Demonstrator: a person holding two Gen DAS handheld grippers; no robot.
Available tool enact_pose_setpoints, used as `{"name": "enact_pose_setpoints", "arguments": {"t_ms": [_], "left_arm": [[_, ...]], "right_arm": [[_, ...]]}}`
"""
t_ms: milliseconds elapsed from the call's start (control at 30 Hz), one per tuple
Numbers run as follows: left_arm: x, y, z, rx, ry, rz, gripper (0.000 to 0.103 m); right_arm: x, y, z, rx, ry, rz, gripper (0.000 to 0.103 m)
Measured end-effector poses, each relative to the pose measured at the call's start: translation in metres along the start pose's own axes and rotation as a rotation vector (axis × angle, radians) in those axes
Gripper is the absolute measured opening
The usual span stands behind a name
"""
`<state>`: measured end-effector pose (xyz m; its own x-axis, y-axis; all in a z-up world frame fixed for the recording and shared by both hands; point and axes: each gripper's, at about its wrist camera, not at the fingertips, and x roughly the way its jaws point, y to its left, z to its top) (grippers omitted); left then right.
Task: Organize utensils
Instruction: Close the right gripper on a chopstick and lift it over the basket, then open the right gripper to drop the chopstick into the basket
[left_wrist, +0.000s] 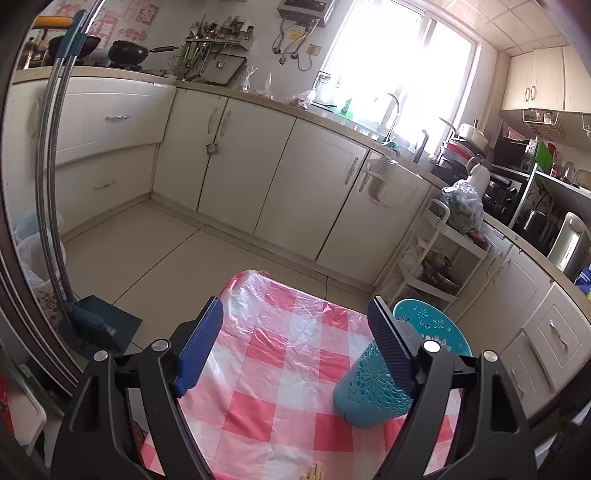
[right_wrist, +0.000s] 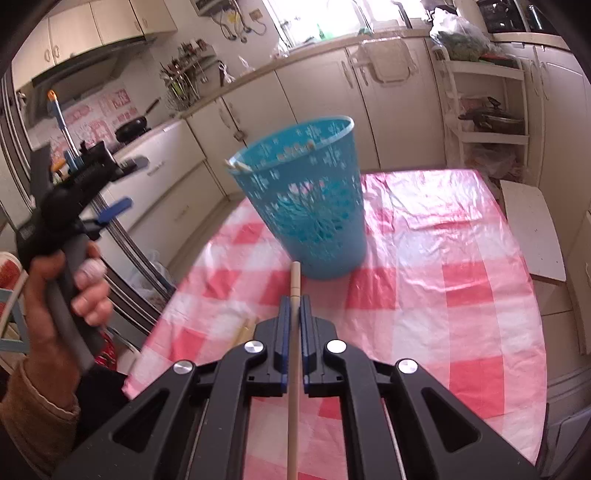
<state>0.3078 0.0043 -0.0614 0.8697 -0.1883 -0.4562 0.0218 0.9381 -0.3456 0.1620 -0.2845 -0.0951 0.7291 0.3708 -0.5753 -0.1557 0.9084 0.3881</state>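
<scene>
- The right gripper (right_wrist: 294, 308) pinches a wooden chopstick (right_wrist: 294, 369), its tip pointing toward the teal perforated basket (right_wrist: 306, 206).
- The basket stands upright on the counter's red-checked plastic cloth (right_wrist: 424, 266), with chopstick ends at its rim.
- More chopsticks (right_wrist: 245, 328) lie on the cloth beside the right gripper.
- The left gripper (left_wrist: 295, 347) is spread wide and empty, with the basket just beside its right finger.
</scene>
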Motion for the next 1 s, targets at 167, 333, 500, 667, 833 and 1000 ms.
{"name": "enact_pose_setpoints", "arguments": {"t_ms": [167,333,500,667,833,1000], "left_arm": [[0.001,-0.006,-0.002,0.003,0.006,-0.004,0.077],[0.003,-0.006,-0.002,0.005,0.008,-0.005,0.077],[0.006,-0.006,-0.004,-0.001,0.02,-0.007,0.077],[0.01,-0.005,-0.003,-0.006,0.034,-0.015,0.077],[0.012,-0.005,-0.001,-0.01,0.039,-0.02,0.077],[0.013,-0.005,-0.002,-0.006,0.046,-0.017,0.077]], "right_arm": [[-0.018,0.018,0.06,0.004,-0.163,0.077,0.006],[-0.009,0.033,0.125,-0.015,-0.351,0.068,0.006],[0.024,0.024,0.161,0.028,-0.458,-0.01,0.006],[0.051,0.011,0.168,0.042,-0.436,-0.076,0.006],[0.058,0.009,0.156,0.007,-0.394,-0.096,0.006],[0.06,0.007,0.142,-0.024,-0.341,-0.096,0.006]]}}
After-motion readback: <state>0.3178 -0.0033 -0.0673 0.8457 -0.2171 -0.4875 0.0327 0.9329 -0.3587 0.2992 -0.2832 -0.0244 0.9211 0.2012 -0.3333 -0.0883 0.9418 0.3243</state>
